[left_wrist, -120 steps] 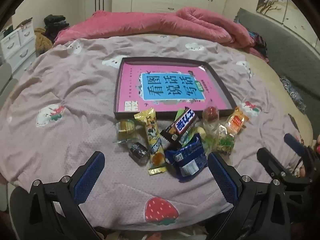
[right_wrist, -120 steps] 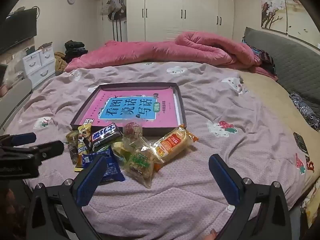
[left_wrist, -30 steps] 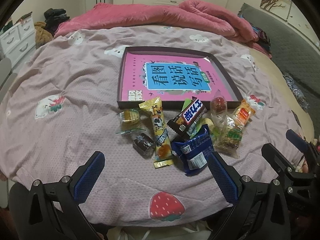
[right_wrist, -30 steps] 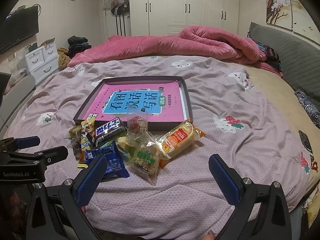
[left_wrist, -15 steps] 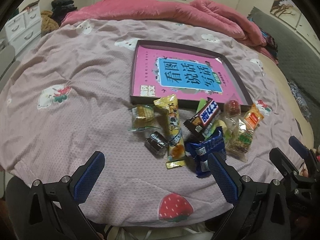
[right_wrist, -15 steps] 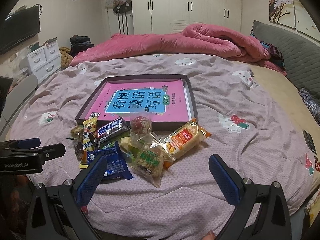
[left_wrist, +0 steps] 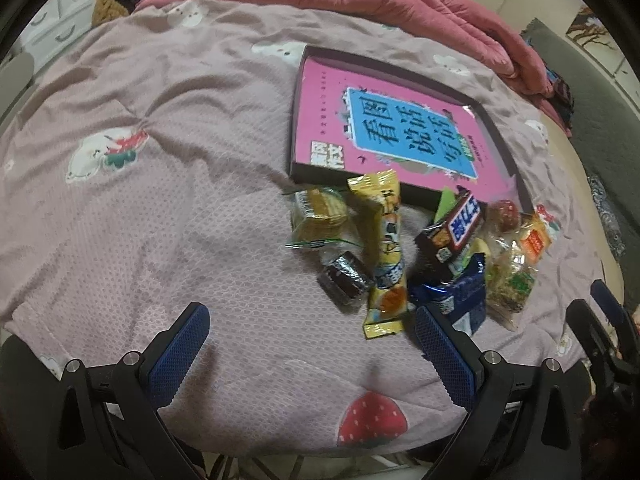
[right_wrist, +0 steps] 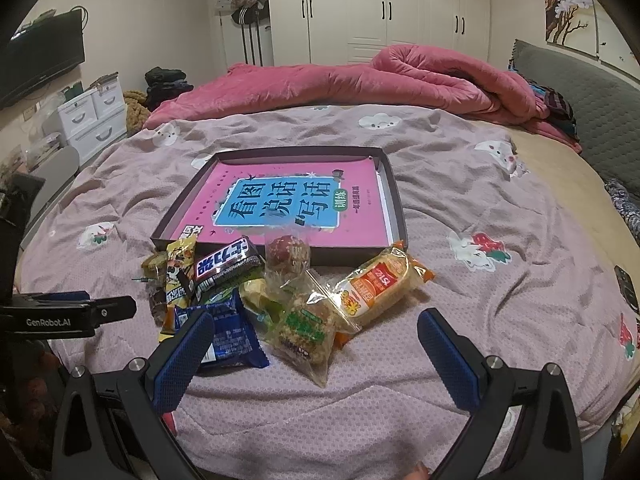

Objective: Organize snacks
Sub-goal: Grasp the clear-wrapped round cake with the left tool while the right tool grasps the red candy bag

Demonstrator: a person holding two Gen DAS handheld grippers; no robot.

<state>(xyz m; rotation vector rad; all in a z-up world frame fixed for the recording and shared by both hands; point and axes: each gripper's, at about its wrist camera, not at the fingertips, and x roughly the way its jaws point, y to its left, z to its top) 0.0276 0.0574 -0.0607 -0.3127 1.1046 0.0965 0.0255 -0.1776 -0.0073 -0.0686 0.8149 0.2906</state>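
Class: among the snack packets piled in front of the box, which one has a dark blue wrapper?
The blue biscuit packet, nearest the right gripper; it alone is dark blue, whereas the long wafer packet is yellow.

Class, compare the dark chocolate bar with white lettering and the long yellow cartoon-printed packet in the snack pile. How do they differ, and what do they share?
The dark chocolate bar with white lettering is brown-black; the long yellow cartoon-printed packet is bright yellow. The bar is propped on other snacks, tilted; the packet lies mostly flat on the bedspread. The bar looks shorter and thicker, the packet longer and slimmer. Both are sealed wrappers lying outside the tray, held by neither tool.
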